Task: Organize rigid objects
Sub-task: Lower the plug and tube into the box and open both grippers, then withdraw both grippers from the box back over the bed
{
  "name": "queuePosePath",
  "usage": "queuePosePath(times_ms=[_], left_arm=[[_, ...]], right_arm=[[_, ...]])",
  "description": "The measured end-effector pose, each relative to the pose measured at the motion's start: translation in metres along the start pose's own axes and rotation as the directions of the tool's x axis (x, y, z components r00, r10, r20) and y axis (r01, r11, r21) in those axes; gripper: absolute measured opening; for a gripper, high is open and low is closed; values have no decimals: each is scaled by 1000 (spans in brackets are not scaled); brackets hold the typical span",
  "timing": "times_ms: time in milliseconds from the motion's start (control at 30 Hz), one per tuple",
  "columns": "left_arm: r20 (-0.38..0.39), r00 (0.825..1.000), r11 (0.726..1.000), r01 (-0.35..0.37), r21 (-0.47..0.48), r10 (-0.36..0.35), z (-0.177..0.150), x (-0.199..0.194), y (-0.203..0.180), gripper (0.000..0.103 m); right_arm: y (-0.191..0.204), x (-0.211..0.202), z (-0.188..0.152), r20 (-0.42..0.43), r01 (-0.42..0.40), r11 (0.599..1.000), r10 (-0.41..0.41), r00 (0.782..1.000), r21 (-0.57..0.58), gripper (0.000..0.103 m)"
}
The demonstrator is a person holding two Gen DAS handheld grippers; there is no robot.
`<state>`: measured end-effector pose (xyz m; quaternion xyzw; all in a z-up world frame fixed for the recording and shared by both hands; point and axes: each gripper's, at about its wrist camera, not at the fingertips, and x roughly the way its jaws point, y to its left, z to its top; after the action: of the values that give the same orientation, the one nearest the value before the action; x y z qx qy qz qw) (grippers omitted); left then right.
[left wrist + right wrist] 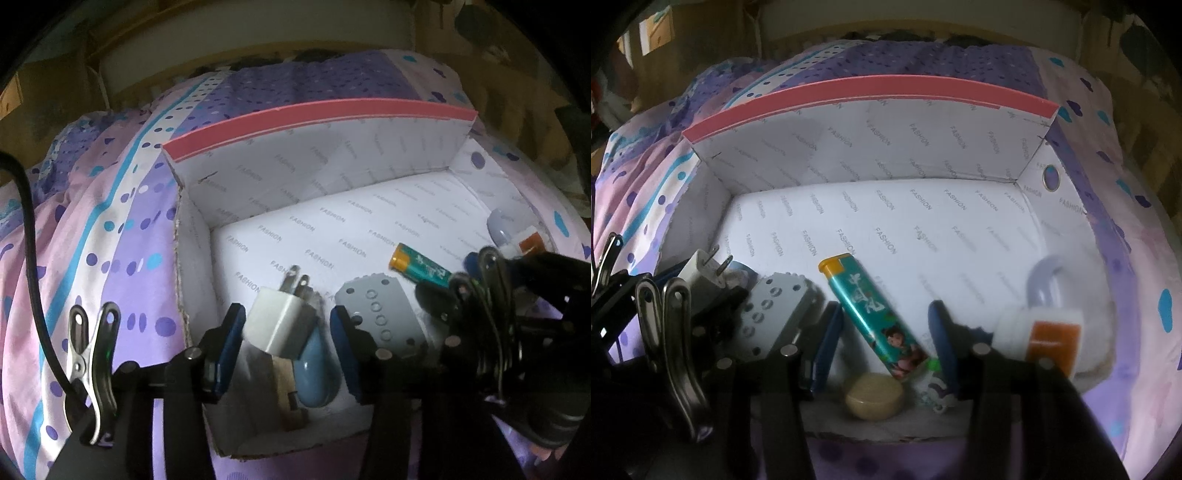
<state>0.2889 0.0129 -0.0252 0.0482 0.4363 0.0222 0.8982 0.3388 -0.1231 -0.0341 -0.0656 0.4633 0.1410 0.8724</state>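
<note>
White charger [282, 323] is sitting between the wide left claw [288, 332]; right claw [886, 341], also wide, is straddling the lighter [871, 321] — squeeze gently, centred.

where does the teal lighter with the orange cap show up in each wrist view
Left wrist view: the teal plastic lighter with the orange cap lies right of centre on the box floor, just beyond the grey perforated block.
Right wrist view: the lighter lies at lower centre, between the right gripper's blue fingers, untouched.
Shared landmark: the pink rim of the white cardboard box, along the far wall.
</note>
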Motion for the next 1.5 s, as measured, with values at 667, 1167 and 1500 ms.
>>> queuePosePath(times_ms=[667,1167,1500], left_arm=[[-34,999,1000,-14,-18,13,0,-10,-1,53],[-10,1000,995,-3,-102,2,1,-39,6,61],[-20,997,989,-70,-128,68,-1,-50,18,88]], right_arm=[[-1,-6,1,-49,45,999,-45,998,-12,63],[-7,-25,8,-44,33,999,-32,999,17,76],[-5,-37,8,-32,44,999,-44,999,-1,85]])
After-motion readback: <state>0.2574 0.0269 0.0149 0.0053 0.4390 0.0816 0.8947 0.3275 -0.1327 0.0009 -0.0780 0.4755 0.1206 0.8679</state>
